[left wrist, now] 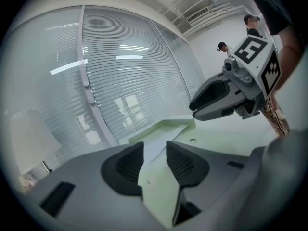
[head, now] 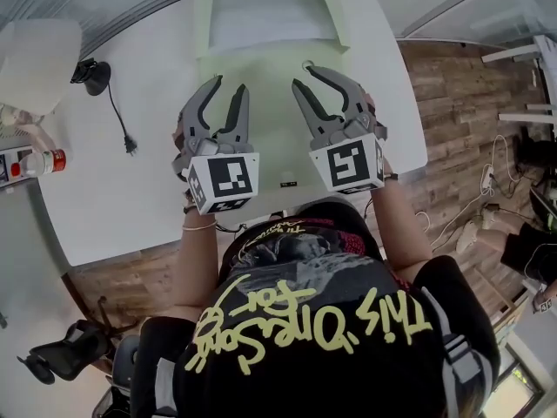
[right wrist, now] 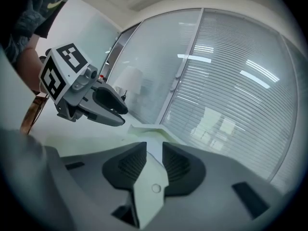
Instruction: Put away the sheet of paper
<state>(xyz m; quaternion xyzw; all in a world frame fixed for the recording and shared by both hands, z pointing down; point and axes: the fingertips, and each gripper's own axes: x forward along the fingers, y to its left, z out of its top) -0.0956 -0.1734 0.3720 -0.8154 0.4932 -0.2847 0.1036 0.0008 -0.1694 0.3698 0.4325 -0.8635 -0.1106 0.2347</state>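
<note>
Two hand-held grippers hover side by side above the white table (head: 113,190), and neither carries anything. The white sheet of paper (head: 274,11) lies flat at the far end of the table, inside the raised far part of a pale green plastic folder or tray (head: 203,24). The flat green surface of this holder stretches toward the near edge, beneath the grippers. Judging by that, the main step looks done: the sheet is lodged in its holder and nothing grips it. What may be left is shutting the green holder over the sheet, if it is a folder that closes; the pictures do not settle that. The left gripper (head: 231,84) has its jaws partly apart, and only the green surface shows through the gap between its ribbed black pads. The right gripper (head: 304,76) stands the same way, jaws part-open and empty, touching neither paper nor holder.
</note>
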